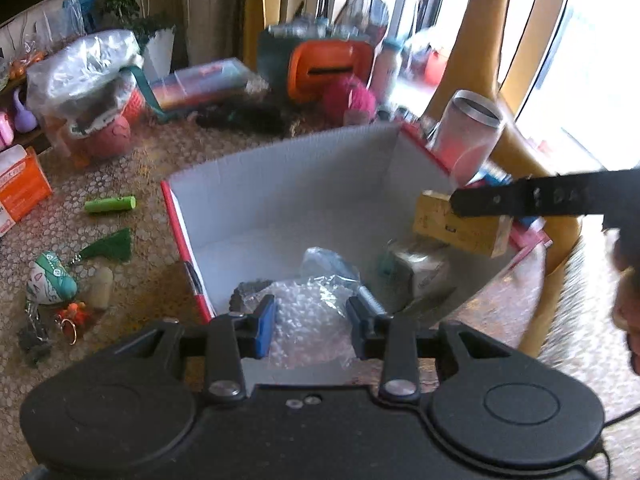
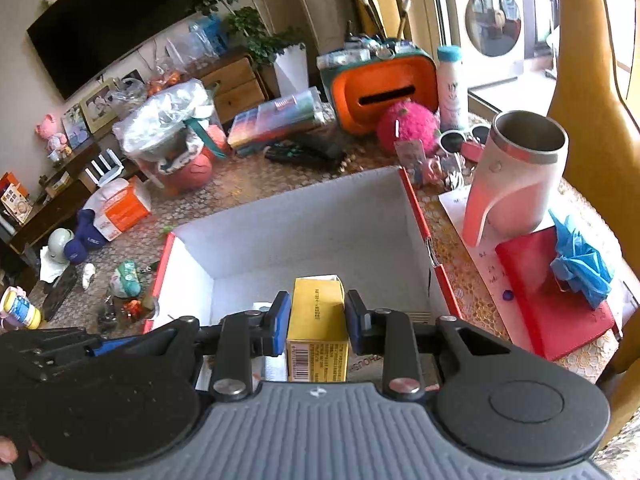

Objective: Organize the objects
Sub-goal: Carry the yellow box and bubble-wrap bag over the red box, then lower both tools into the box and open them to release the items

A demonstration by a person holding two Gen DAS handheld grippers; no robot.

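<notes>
I have the right gripper [image 2: 318, 320] clenched on a yellow carton [image 2: 318, 332], low centre of the right wrist view, hanging over the open box [image 2: 304, 216]. In the left wrist view the carton [image 1: 460, 226] sits at mid right, above the box's right rim. I judge it light and fairly stiff, though thin card will dent if squeezed harder; the pads sit on its two long flat sides, which is the place to hold it.

The left gripper [image 1: 312, 314], bottom centre of its view, is clenched on a bubble-wrap bag [image 1: 308, 312] over the box [image 1: 280, 184]. I judge that soft, near weightless and slippery, best pinched at a bunched fold. More clutter lies on the table [image 1: 132, 276] at left.
</notes>
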